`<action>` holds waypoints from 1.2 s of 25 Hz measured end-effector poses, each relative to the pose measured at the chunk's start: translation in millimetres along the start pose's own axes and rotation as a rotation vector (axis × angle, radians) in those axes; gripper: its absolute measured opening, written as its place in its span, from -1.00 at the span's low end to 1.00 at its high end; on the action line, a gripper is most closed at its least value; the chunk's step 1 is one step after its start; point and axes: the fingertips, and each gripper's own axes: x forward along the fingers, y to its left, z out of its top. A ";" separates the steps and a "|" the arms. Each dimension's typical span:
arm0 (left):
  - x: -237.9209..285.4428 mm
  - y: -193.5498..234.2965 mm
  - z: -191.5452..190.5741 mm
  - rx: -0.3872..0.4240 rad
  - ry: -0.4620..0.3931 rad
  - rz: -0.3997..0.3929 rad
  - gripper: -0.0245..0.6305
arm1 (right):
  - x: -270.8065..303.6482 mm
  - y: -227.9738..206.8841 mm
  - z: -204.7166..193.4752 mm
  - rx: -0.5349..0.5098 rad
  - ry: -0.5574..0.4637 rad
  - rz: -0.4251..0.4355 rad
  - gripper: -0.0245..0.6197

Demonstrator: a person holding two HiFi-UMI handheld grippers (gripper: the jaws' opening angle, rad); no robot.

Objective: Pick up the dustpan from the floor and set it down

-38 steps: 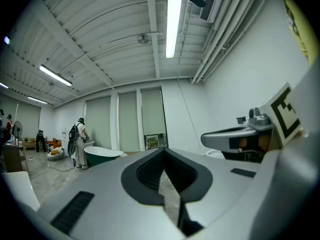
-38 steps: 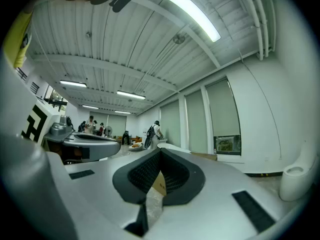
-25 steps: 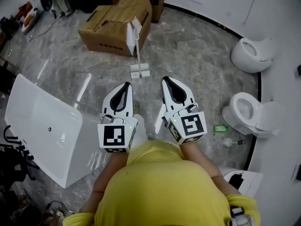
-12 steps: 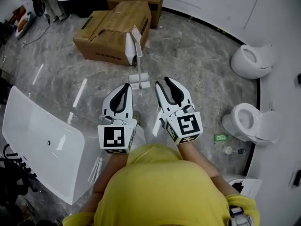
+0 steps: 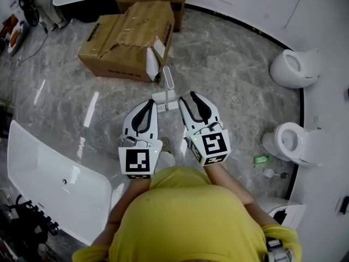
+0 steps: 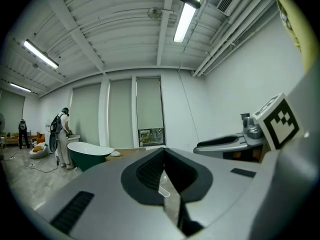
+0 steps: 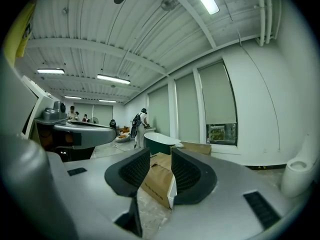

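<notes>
floor (image 5: 240, 81): glossy grey marbled tile that fills most of the head view, with a curved white wall base along the right edge.
ceiling (image 6: 125, 29): white beams and strip lights, top of both gripper views.
bathtub (image 5: 43, 173): white, lying at lower left of the head view.
yellow top (image 5: 185, 217): the wearer's, bottom centre; both forearms reach up-frame, side by side.
cardboard box (image 5: 128, 37): upper left of centre, flaps partly open, a white panel leaning on its right end.
upper toilet (image 5: 297, 67), lower toilet (image 5: 297, 143): white, both on the right edge.
left gripper (image 5: 150, 103): held about level, pointing up-frame, marker cube toward the wearer. Jaws together, only a thin slit between the pads in its own view (image 6: 162, 154); nothing clamped.
right gripper (image 5: 188, 98): parallel and just right of the left one, same level pose. Jaws opening, clear gap in its own view (image 7: 160, 156), empty, with the box visible beyond.
dustpan (image 5: 165, 99): white, on the floor at frame centre, just past both grippers' tips, between them and the box. Handle stands upright, in neither pair of jaws.
</notes>
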 end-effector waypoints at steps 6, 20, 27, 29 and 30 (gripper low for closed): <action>48.7 36.4 -10.8 -0.015 0.017 -0.043 -0.93 | 56.8 -12.6 -7.7 0.002 0.049 -0.038 -0.47; 106.4 63.7 -50.4 -0.051 0.106 -0.089 -0.93 | 131.4 -40.1 -66.5 0.017 0.237 -0.067 -0.43; 128.7 67.4 -64.6 -0.052 0.146 -0.105 -0.93 | 156.0 -50.2 -105.8 0.070 0.356 -0.043 -0.38; 137.4 68.6 -70.7 -0.048 0.160 -0.109 -0.93 | 164.9 -52.9 -115.3 0.079 0.383 -0.034 -0.37; 141.3 69.1 -74.6 -0.048 0.169 -0.110 -0.93 | 169.3 -53.9 -119.5 0.080 0.393 -0.030 -0.36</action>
